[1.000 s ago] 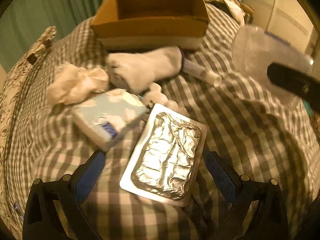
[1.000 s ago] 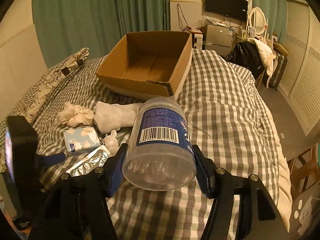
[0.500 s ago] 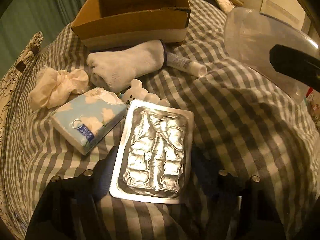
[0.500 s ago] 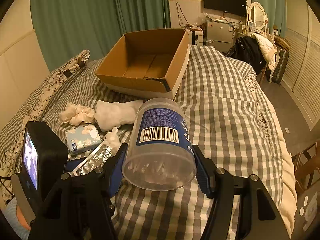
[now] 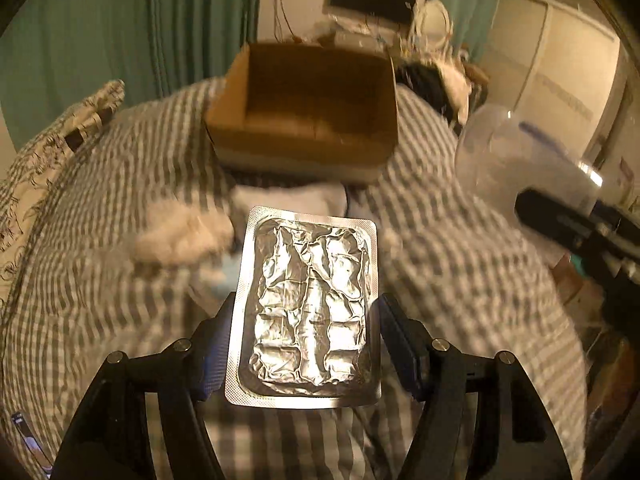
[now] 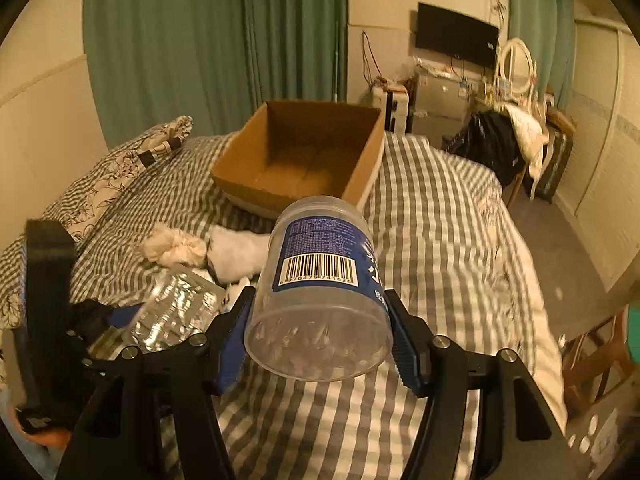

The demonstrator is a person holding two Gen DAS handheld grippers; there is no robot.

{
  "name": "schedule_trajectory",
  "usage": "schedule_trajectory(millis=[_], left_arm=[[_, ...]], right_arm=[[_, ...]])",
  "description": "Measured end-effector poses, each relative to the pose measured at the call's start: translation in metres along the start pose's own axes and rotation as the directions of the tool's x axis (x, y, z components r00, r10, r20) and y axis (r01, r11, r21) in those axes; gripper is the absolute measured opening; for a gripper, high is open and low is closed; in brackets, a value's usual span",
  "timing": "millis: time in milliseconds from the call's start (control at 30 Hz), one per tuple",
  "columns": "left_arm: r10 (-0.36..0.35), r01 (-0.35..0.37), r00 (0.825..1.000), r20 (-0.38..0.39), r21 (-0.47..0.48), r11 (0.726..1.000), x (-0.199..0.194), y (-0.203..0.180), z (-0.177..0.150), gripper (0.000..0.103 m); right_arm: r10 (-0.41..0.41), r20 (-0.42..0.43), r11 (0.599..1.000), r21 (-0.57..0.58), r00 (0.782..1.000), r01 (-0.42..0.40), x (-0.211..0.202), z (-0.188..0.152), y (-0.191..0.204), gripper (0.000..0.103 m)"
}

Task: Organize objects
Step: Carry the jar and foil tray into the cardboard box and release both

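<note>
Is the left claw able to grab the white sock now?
Probably not. The left claw is already shut on the foil pill pack, so it has no free grip for the sock.

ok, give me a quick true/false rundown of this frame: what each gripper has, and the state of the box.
1. The left gripper holds a foil blister pack. True.
2. The right gripper is open and holds nothing. False: it is shut on a clear plastic jar.
3. The cardboard box shows nothing inside. True.
4. The jar's label shows a barcode. True.
5. The blister pack lies flat on the checked bedspread. False: it is lifted between the fingers.
</note>
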State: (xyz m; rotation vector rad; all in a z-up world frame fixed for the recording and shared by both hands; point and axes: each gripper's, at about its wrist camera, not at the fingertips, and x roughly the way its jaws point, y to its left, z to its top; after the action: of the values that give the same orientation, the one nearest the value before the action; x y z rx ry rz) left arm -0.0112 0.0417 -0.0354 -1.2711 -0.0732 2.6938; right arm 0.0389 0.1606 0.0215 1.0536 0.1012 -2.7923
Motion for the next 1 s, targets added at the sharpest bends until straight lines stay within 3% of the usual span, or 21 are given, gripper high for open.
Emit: schedule_trajectory(millis=[233,467,767,1000], left_arm=[[0.006,-0.004,0.997,0.074,-0.028,1.000,-0.012,0.032,0.065,0.069],[0.030,-0.027,0.992,0.119,-0.025,0.999,0.007,0.049,0.130,0.069],[0.051,-0.055,0.993,0.111,0.028,0.998,0.070,0.049,0.187,0.069],[0.002,-0.003,0.999,0.047,0.034,0.999,0.132,0.050,0.193,0.069]], right_arm=[[-0.010,0.078,0.996,-0.086,0.997,0.017,0.002,0.049,0.013,0.061],[-0.005,0.126,0.997,-0.077,0.992,0.014,0.032,0.102,0.012,0.061],[0.005,0.107,0.998,-0.060,0.994,0.001,0.104,0.159,0.007,0.061],[-0.002,0.042,0.998,-0.062,0.999,0.004,0.167,0.175,0.003,0.061]])
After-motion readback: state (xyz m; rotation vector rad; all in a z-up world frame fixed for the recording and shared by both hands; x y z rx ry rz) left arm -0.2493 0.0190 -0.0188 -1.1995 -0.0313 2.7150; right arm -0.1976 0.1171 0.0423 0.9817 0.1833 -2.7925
